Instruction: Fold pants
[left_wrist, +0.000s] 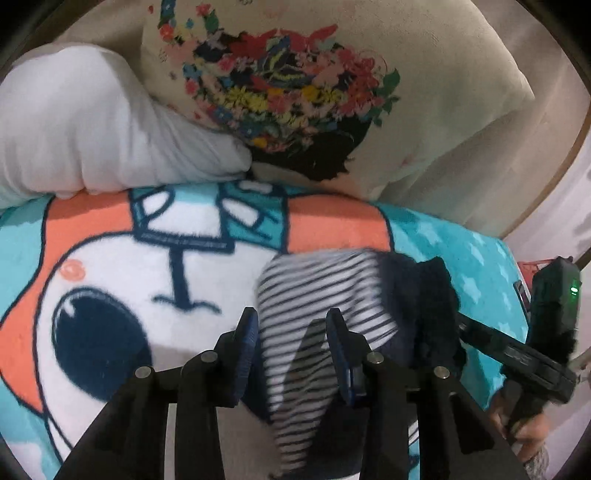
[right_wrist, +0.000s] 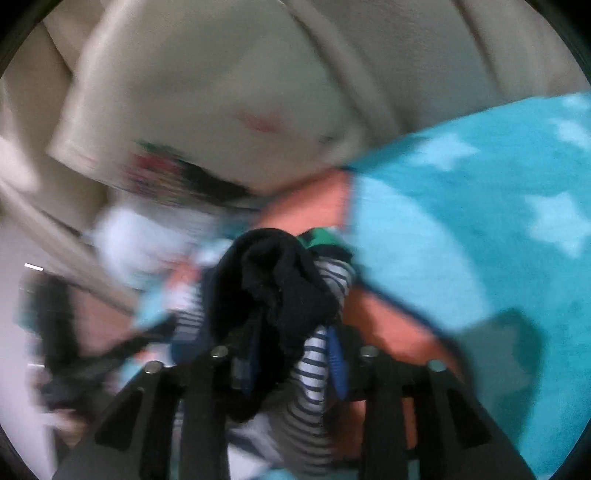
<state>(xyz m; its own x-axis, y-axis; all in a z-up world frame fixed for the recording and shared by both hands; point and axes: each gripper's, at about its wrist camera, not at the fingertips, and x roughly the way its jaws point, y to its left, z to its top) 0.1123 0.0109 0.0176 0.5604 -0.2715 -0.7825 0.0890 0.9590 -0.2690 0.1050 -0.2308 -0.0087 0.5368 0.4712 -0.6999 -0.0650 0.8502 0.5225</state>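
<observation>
The pants are navy-and-white striped with a dark navy band, lying on a teal, orange and white cartoon blanket. My left gripper hovers over the striped cloth with its blue-padded fingers apart and nothing clamped between them. My right gripper is shut on a bunched part of the pants, dark navy cloth and stripes piled between its fingers. The right wrist view is blurred by motion. The right gripper's body also shows at the right edge of the left wrist view.
A white pillow and a cream cushion with a floral print lie at the head of the blanket. A beige padded backrest rises behind them. The blanket's right edge drops off near a pale wall.
</observation>
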